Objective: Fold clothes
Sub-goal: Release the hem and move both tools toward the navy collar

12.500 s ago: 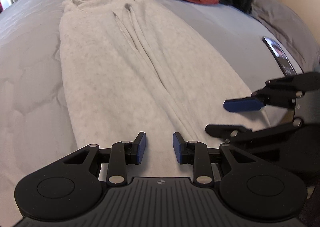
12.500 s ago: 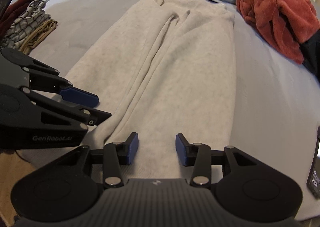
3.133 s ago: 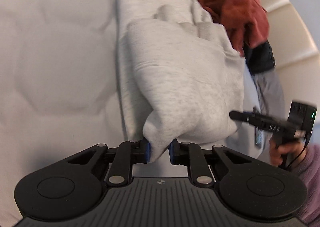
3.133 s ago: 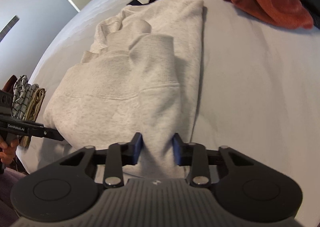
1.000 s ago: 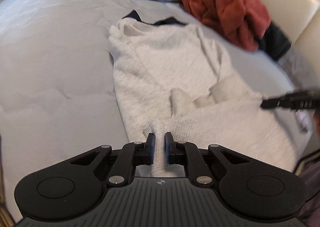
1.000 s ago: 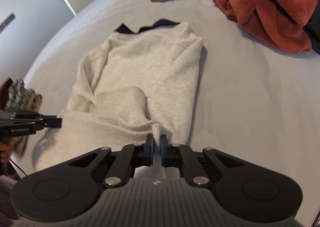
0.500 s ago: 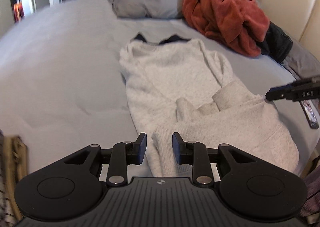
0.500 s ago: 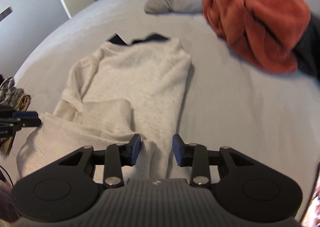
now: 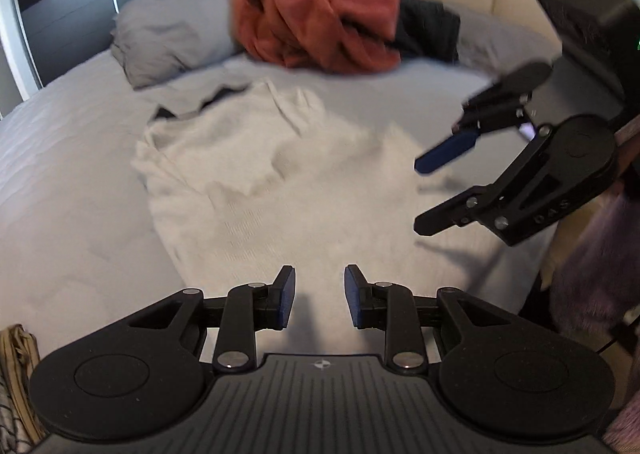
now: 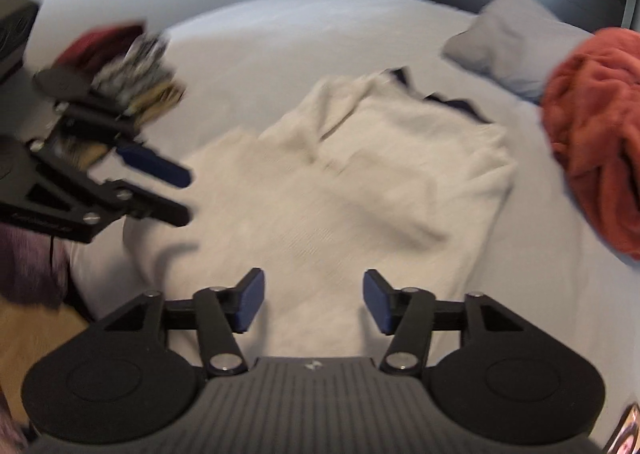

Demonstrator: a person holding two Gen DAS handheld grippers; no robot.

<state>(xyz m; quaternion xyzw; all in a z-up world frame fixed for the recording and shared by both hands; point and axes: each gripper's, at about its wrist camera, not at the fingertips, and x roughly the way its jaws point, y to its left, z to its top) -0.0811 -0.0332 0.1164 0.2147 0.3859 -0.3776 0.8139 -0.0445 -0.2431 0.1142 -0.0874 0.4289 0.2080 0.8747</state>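
Note:
A pale grey sweater (image 9: 280, 182) (image 10: 360, 182) lies on the grey bed (image 9: 60, 174), its lower part folded up over its body and its dark collar at the far end. My left gripper (image 9: 319, 296) (image 10: 186, 196) hovers over the sweater's near edge, open, with nothing between its blue pads. My right gripper (image 10: 314, 304) (image 9: 424, 196) hangs over the same near edge, a little to the right; its jaws are opening wider and hold nothing. Both frames are blurred by motion.
A rust-red fleece heap (image 9: 320, 18) (image 10: 592, 126) and a black garment (image 9: 428, 30) sit at the head of the bed beside a grey pillow (image 9: 172, 34). A stack of folded clothes (image 10: 132, 70) lies at the left. A purple sleeve (image 9: 592, 294) is at the right.
Both grippers were shut on the sweater's folded edge a second ago. They have let it go, opened and drawn back upward; the sweater now rests on the bed.

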